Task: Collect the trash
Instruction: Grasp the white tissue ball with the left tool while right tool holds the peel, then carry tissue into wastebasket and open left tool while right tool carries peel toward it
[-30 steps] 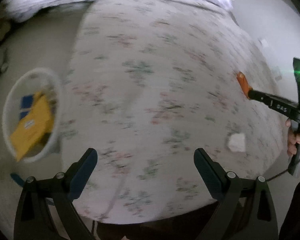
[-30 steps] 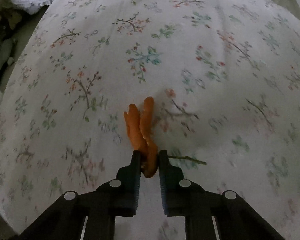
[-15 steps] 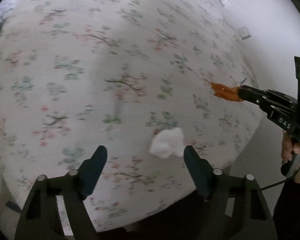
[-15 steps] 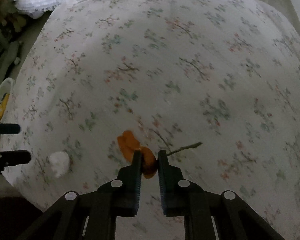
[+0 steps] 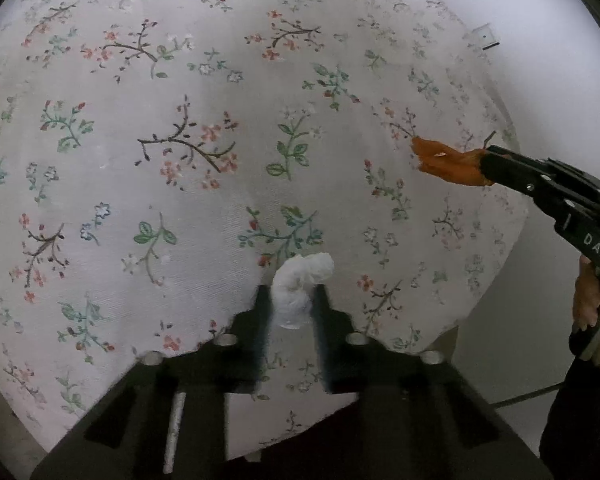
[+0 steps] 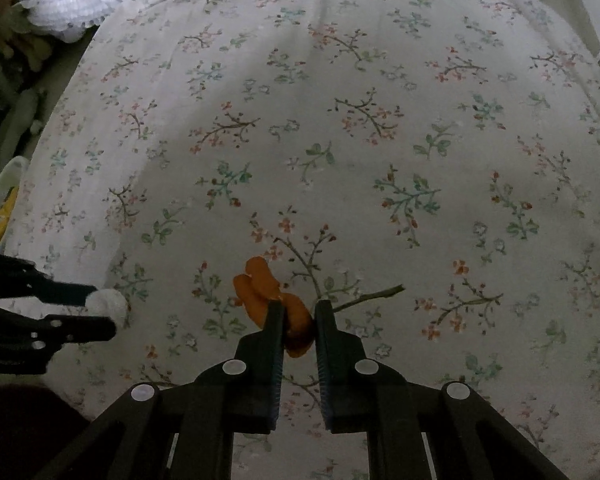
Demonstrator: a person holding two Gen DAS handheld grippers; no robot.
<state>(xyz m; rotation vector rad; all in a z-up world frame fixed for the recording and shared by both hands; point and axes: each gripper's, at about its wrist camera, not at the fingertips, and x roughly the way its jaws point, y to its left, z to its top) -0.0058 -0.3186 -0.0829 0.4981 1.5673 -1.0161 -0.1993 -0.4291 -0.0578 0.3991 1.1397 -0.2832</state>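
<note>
Left gripper [image 5: 291,300] jaws closed from wide onto white tissue wad [image 5: 300,288] near bed edge; right gripper [image 6: 298,320] retained orange peel [image 6: 268,292]. Both pieces ready for bin.

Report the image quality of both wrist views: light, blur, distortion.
Left wrist view: bright, washed out toward the upper right; fisheye bulges the floral bedspread; the left gripper fingers are motion-smeared around the white tissue wad. Right wrist view: dimmer, greyish, sharp on the right gripper and orange peel; edges curve.

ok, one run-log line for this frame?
left gripper: shut on white tissue wad | right gripper: shut on orange peel | surface: floral bedspread
</note>
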